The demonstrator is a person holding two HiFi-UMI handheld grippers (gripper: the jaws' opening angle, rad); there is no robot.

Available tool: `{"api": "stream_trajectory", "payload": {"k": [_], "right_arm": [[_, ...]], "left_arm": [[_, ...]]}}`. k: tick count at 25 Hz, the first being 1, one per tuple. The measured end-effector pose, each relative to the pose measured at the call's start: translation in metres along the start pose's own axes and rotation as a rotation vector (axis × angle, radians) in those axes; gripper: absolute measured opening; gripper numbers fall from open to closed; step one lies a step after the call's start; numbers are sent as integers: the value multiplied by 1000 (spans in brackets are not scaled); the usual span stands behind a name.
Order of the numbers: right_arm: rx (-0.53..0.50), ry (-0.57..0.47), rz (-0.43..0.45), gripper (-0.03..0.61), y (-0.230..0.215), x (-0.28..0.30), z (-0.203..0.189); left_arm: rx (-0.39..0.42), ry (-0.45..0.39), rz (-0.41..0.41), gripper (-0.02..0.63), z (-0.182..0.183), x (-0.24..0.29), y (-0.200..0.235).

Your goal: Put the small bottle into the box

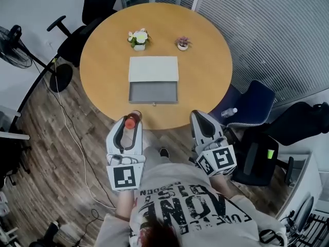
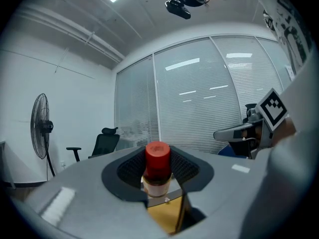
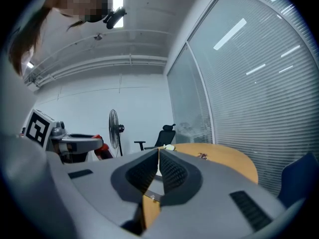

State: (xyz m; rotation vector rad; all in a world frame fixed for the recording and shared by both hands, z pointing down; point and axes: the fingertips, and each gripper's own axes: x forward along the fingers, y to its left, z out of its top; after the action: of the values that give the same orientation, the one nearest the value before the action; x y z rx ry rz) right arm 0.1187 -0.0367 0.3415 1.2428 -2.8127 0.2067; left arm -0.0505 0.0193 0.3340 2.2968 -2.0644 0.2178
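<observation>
**Red-capped bottle in the left jaws, short of the open box**

Black fan (image 1: pixel 12 47) and a black office chair (image 1: pixel 77 32) stand on the wood floor at the far left. The left gripper (image 1: pixel 131 122) hangs at the near edge of the round wooden surface (image 1: pixel 103 76). Its jaws stand partly apart and clamp the small bottle (image 2: pixel 157 169) upright between the ribbed pads, with the red cap rising above them. The bottle is outside the box (image 1: pixel 153 80) and apart from it, towards the box's near left corner.

The box lies open at the middle of the surface, with a white lid on the far side and a grey tray on the near side. Beyond it stand two small flower pots, one with pale blooms (image 1: pixel 139 38) and one with pinkish ones (image 1: pixel 183 43).

The right gripper (image 1: pixel 199 118) hovers just off the near edge, right of the box. Its jaws are pressed together with nothing between them. Further right is a blue chair (image 1: pixel 254 104) with a clear plastic bottle (image 1: pixel 229 112) lying on its seat.
</observation>
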Motion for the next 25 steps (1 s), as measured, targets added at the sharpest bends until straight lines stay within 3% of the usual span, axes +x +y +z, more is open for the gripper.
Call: {"api": "stream_trajectory", "payload": {"k": [8,25], "right_arm": [[18,29,-39,15,-6,31,-4],[37,4,-195,15,1,123,12]], "left_arm": [[-3,16,-48,150,-3,31,20],[20,-13,-246,150,14,120,89]]}}
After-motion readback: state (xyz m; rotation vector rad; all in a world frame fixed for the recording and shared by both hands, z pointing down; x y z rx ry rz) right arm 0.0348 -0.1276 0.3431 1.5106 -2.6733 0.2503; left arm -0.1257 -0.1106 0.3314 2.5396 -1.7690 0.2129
